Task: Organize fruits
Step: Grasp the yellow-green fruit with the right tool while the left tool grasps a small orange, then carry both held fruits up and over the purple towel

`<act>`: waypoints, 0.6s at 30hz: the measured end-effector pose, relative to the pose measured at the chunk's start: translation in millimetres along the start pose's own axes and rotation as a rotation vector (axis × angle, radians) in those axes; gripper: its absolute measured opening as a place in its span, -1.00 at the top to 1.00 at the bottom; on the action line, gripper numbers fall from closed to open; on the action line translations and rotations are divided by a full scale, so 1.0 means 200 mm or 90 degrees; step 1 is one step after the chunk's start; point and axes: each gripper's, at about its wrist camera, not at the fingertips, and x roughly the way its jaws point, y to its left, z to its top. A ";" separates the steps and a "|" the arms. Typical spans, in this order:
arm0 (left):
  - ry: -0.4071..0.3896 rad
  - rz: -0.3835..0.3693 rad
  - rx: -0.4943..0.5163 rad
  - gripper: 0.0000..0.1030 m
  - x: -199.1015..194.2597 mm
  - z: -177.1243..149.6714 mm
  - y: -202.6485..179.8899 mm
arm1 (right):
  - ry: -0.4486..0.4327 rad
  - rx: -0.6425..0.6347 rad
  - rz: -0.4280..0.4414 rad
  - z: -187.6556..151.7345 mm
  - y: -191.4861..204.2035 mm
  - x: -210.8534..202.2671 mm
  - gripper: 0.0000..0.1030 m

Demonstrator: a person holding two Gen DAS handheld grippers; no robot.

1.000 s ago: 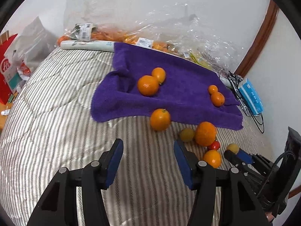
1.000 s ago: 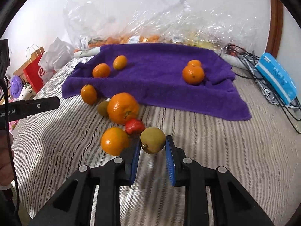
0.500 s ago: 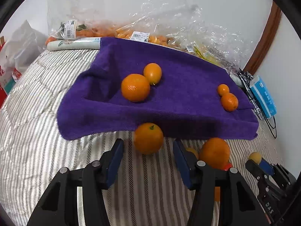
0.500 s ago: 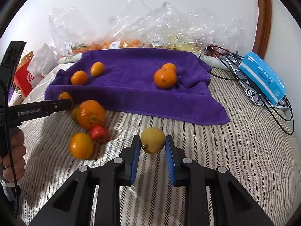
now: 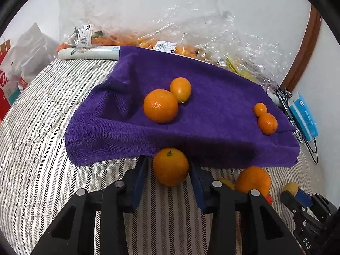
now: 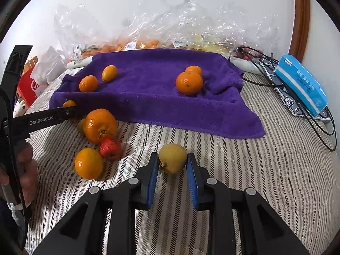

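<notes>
At the purple towel's (image 5: 212,97) near edge, my left tongs (image 5: 167,180) were closing around an orange (image 5: 170,166), while my right tongs (image 6: 172,171) stayed clamped on a yellow fruit (image 6: 172,158).

Seven oranges (image 6: 189,83), one red fruit (image 6: 110,149), one yellow fruit (image 6: 172,161), one greenish fruit (image 6: 81,126), one purple towel (image 6: 153,97).

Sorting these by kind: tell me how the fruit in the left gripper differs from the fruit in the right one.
The orange is bright orange; the yellow fruit is dull yellow-green. The orange is rounder and looks bigger. The left hand-held gripper is closing around the orange; the right hand-held gripper is shut on the yellow fruit. Both sit off the towel.
</notes>
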 end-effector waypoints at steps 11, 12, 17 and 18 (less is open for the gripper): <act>0.004 0.029 0.023 0.29 0.02 0.00 -0.03 | 0.008 0.009 0.013 0.00 -0.01 0.02 0.49; 0.002 0.025 0.020 0.34 0.02 0.00 -0.03 | 0.009 0.010 0.015 0.00 -0.01 0.02 0.49; 0.005 0.004 0.026 0.41 -0.01 -0.02 -0.02 | -0.001 0.013 0.018 0.00 -0.02 0.00 0.49; 0.005 0.003 0.030 0.41 -0.01 -0.02 -0.03 | -0.003 0.013 0.017 0.00 -0.02 0.00 0.49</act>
